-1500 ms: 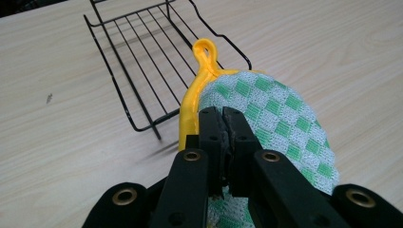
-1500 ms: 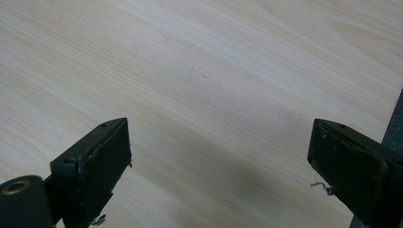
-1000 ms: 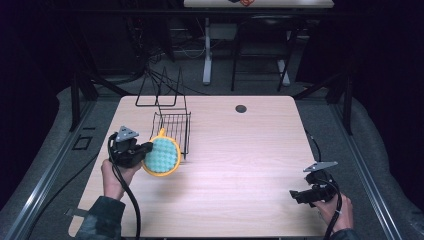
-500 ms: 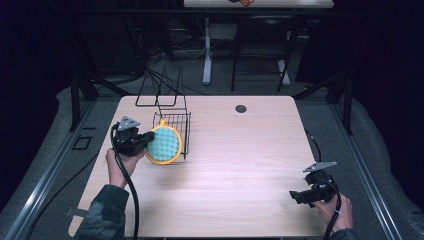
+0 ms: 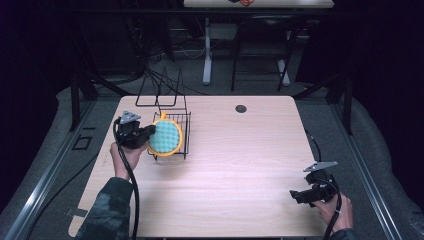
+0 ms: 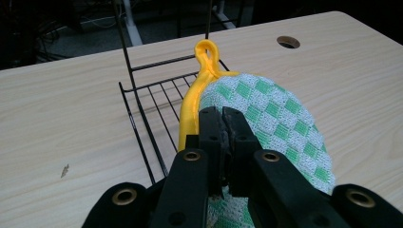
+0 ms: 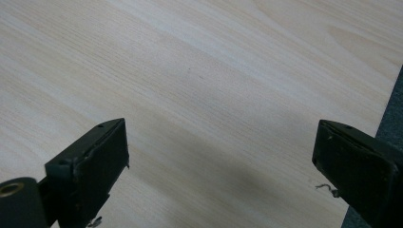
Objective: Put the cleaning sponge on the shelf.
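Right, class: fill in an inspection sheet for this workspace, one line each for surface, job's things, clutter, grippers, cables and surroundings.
Surface: light wooden table, with a round cable hole near the far edge.
Job's things: round green-checked pot holder with yellow rim and loop, held on edge at the black wire rack.
Clutter: nothing seen.
Grippers: left gripper shut on the pot holder; right gripper open over bare table at the near right corner.
Cables: one black cable runs back along the left forearm; another trails over the right edge.
Surroundings: dark room, grey floor, desk legs and loose wires behind the table.
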Available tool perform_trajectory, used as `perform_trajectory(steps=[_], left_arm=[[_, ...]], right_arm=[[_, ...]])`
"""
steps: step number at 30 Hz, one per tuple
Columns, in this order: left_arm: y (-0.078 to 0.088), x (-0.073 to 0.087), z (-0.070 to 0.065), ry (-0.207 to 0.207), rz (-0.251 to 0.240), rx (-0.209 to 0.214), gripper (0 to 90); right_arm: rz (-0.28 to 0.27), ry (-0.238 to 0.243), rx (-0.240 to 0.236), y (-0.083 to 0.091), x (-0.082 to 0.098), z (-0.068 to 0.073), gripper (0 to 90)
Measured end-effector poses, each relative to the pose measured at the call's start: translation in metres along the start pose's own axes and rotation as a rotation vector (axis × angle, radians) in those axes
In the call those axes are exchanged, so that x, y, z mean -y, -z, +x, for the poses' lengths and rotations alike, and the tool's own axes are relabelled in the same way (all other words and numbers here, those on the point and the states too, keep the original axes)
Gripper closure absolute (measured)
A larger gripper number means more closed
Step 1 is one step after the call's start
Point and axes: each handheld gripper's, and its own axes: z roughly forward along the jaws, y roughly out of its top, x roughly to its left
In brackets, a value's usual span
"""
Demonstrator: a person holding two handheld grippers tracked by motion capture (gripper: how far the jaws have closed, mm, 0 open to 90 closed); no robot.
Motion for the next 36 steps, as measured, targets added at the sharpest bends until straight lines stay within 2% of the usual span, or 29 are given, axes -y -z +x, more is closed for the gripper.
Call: perform_trajectory(steps=[14, 22, 36], left_arm=[[-0.017, -0.001, 0.003, 0.022, -0.007, -0.002, 87.4], [-0.022, 0.001, 0.009, 0.047, -0.035, -0.012, 87.4], [-0.041, 0.006, 0.018, 0.066, 0.013, -0.025, 87.3]], right_arm=[[0.008, 0.002, 0.001, 0.000, 0.000, 0.000, 4.6], [0.006, 0.004, 0.006, 0.000, 0.000, 0.000, 4.8], [-0.005, 0.011, 0.005, 0.000, -0.001, 0.002, 5.3]])
